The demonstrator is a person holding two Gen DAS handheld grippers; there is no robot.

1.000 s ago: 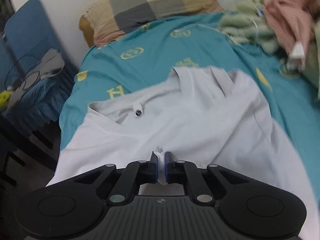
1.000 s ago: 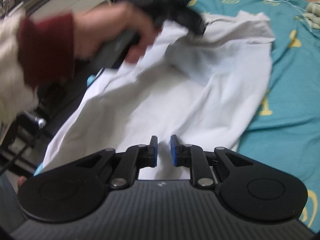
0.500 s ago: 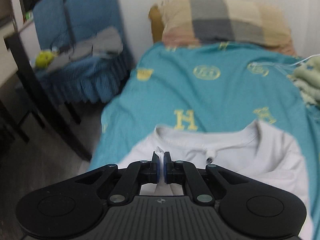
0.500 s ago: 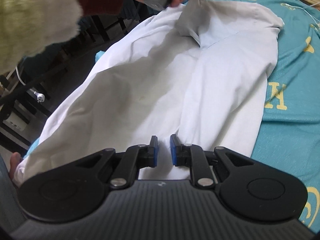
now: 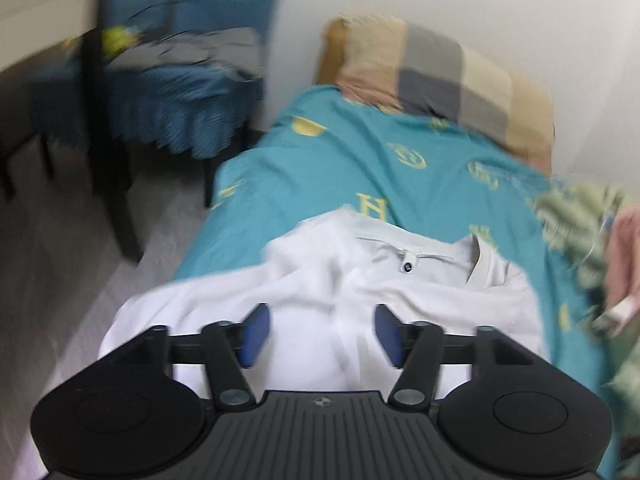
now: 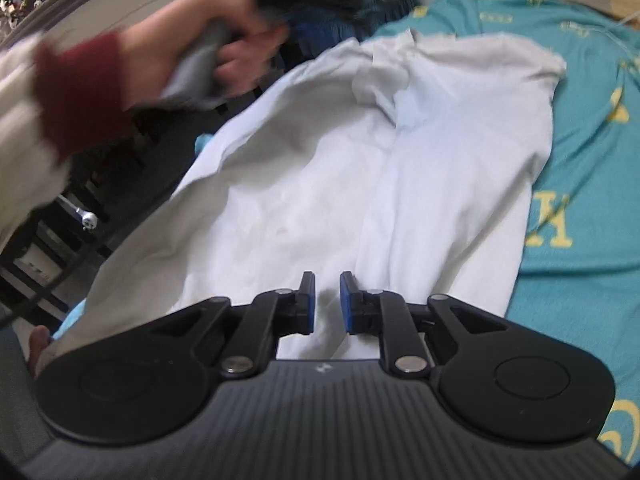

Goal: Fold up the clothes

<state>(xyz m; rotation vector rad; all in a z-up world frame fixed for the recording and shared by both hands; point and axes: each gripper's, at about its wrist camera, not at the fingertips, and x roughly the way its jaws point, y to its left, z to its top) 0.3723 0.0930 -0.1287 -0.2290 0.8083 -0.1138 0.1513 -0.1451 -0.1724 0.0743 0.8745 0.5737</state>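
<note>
A bed (image 5: pixel 320 168) covered by a teal sheet with yellow marks is seen against a white wall, with a checked pillow (image 5: pixel 440 72) at its head in the upper right of the left wrist view and a blue chair (image 5: pixel 176 104) at the upper left. A pile of green and pink clothes (image 5: pixel 592 232) is blurred at the right edge. A white shirt (image 6: pixel 360 168) is spread across the bed, its collar (image 5: pixel 416 252) turned toward the pillow; it fills the centre of both views. The left claw (image 5: pixel 320 334) is seen low in its frame with jaws opening and spread wide; shirt cloth lies below and between them, unpressed. The right claw (image 6: pixel 327 304) is held over the shirt's lower part, its jaws nearly together with a narrow gap and nothing pinched. The left hand (image 6: pixel 188 52), in a dark red cuff, is blurred at the upper left of the right wrist view.
</note>
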